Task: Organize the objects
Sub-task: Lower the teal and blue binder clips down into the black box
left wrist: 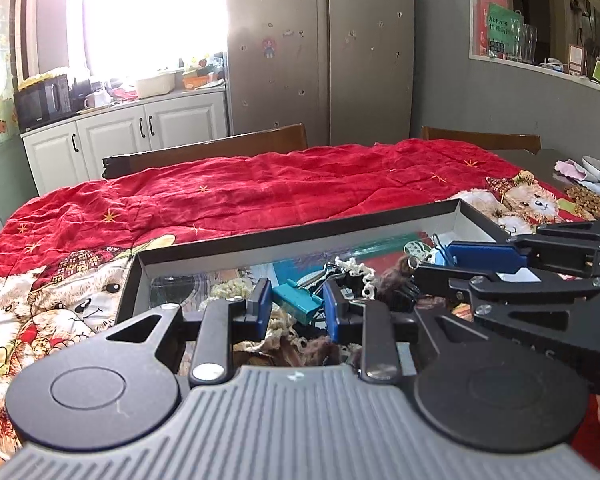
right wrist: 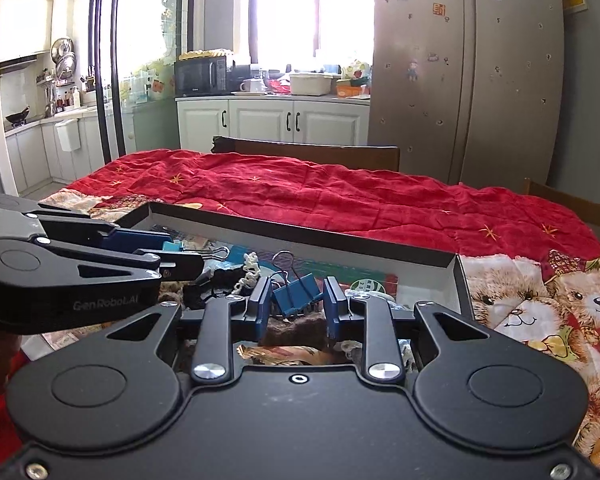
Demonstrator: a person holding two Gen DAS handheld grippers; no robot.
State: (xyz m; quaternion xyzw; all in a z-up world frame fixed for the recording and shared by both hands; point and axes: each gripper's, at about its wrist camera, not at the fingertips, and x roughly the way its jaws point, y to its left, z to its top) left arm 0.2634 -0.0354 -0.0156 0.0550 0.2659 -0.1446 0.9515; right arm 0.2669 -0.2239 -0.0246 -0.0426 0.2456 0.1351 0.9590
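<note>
Between the right gripper's (right wrist: 296, 306) fingers, a blue binder clip (right wrist: 296, 294) sits tilted, handles up-left.

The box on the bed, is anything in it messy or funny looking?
Yes. The box holds a jumble: a blue binder clip lies tipped on its side among tangled yarn and scraps, nothing sorted. Both grippers, left and right, are open around clips.
</note>
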